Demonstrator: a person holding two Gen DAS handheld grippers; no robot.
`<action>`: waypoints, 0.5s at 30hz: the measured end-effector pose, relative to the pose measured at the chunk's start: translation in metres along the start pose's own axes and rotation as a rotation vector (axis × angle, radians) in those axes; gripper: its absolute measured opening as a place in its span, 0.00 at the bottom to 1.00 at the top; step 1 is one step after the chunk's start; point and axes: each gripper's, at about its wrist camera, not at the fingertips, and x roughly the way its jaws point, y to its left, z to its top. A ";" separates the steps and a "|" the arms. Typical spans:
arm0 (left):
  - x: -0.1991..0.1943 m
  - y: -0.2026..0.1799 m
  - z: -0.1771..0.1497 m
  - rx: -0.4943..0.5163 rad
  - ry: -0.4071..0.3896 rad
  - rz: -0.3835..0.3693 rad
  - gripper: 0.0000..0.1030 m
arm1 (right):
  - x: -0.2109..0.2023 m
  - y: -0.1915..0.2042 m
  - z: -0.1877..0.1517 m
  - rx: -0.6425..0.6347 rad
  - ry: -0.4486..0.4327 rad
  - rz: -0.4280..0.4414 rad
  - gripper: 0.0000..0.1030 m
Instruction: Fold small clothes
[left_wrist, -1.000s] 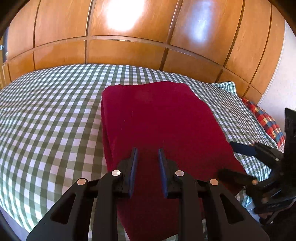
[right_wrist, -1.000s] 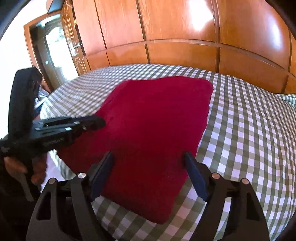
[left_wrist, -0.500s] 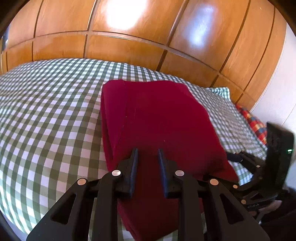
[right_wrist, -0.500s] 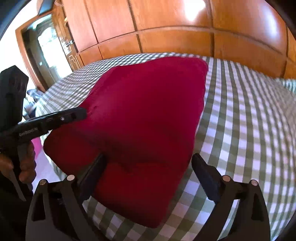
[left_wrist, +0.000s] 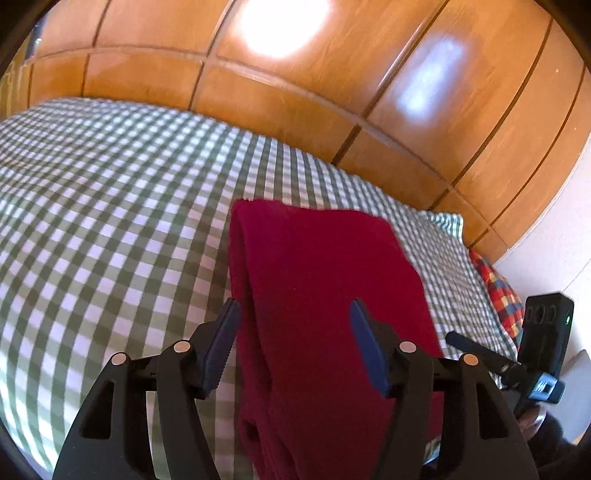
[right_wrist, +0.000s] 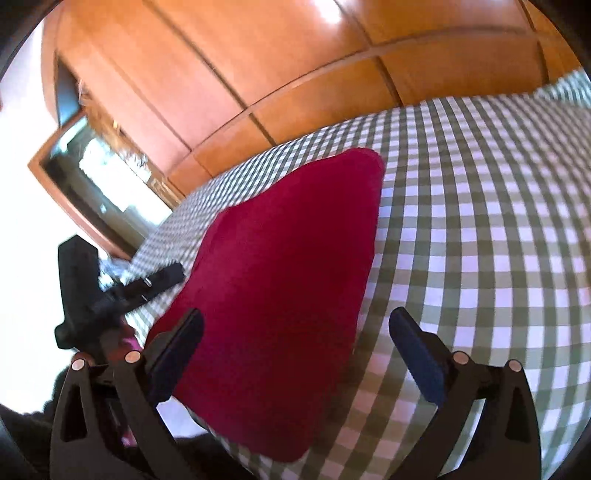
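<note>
Red garment (left_wrist: 325, 295) lies on the checked bed (left_wrist: 110, 229), folded lengthwise into a long panel. My left claw (left_wrist: 295, 347) and right claw (right_wrist: 295, 354) are both opening, gripping nothing. Crosswise fold likely remains.

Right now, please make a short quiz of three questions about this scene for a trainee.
1. True or false: the red garment hangs from a hook on the wooden wall.
2. What does the garment lie on? A) a green checked bedcover B) a glass table C) a carpet
3. Fill in: the pads of the left gripper and the right gripper do not ____ the garment.

Key: 1 false, it lies folded flat. 2 A, the bedcover. 3 press on; both sets of jaws are opening.
</note>
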 end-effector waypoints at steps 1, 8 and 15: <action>0.008 0.005 0.003 -0.012 0.023 -0.019 0.59 | 0.003 -0.005 0.003 0.021 0.004 0.011 0.97; 0.045 0.045 0.011 -0.135 0.132 -0.172 0.59 | 0.039 -0.031 0.021 0.127 0.080 0.091 0.87; 0.071 0.066 0.006 -0.168 0.198 -0.314 0.55 | 0.083 -0.035 0.034 0.143 0.147 0.168 0.72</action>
